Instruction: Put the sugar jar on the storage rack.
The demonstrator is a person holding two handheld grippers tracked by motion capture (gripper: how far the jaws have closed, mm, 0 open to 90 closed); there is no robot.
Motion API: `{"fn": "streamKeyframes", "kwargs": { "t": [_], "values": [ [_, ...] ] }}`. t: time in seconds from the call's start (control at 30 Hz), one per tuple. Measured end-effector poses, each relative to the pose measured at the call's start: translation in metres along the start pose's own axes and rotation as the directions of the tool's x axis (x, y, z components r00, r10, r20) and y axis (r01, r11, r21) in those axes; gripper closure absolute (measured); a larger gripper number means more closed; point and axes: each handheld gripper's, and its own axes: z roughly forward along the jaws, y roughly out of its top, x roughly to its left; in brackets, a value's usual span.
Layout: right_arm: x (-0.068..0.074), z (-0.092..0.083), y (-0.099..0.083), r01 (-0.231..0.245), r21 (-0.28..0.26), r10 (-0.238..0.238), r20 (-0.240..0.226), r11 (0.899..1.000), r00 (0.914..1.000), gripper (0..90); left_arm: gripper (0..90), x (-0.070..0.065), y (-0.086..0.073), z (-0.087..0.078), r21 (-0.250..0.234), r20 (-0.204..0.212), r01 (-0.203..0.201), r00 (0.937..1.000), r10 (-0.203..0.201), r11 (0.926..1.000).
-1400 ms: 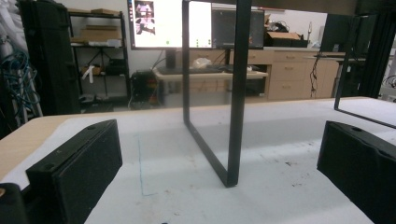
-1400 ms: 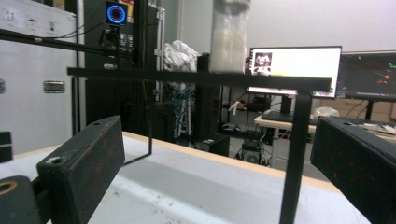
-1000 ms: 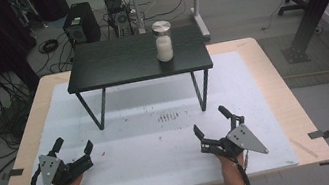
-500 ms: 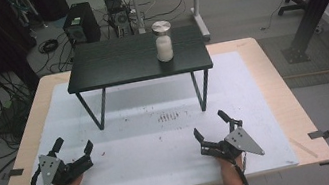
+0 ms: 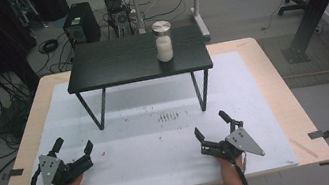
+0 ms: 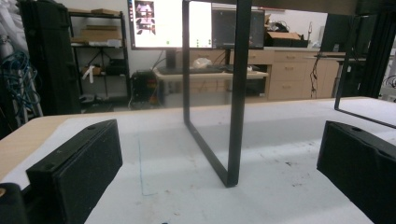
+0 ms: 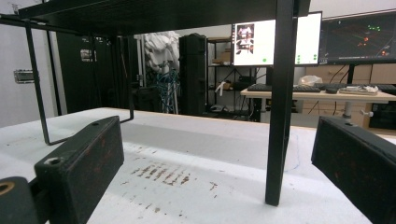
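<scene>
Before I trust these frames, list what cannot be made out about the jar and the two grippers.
- Jar: high view, too small to tell its white contents or how the lid seals.
- Left gripper: left gripper view, jaw tips cut off by the side edges.
- Right gripper: right gripper view, right jaw cut off by the frame edge.

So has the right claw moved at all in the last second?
No. In the high view the right claw sits at the same spot in front of the black stand's right front leg, jaws open, as a second ago.
</scene>
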Motion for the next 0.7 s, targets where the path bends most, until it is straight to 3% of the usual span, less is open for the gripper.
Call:
{"fn": "streamKeyframes", "kwargs": {
  "t": [0.3, 0.7],
  "values": [
    [0.0005, -0.0016, -0.0003, -0.003, -0.010, 0.004, 0.031, 1.000, 0.9995, 2.2, 0.3, 0.0000, 0.0000, -0.0001, 0.000, 0.001, 0.001, 1.0000, -0.001, 1.0000],
    [0.0014, -0.0009, -0.0003, -0.007, 0.004, 0.007, 0.036, 1.000, 0.9993, 2.4, 0.3, 0.0000, 0.0000, -0.0001, 0.000, 0.001, 0.000, 1.0000, 0.000, 1.0000]
  ]
}}
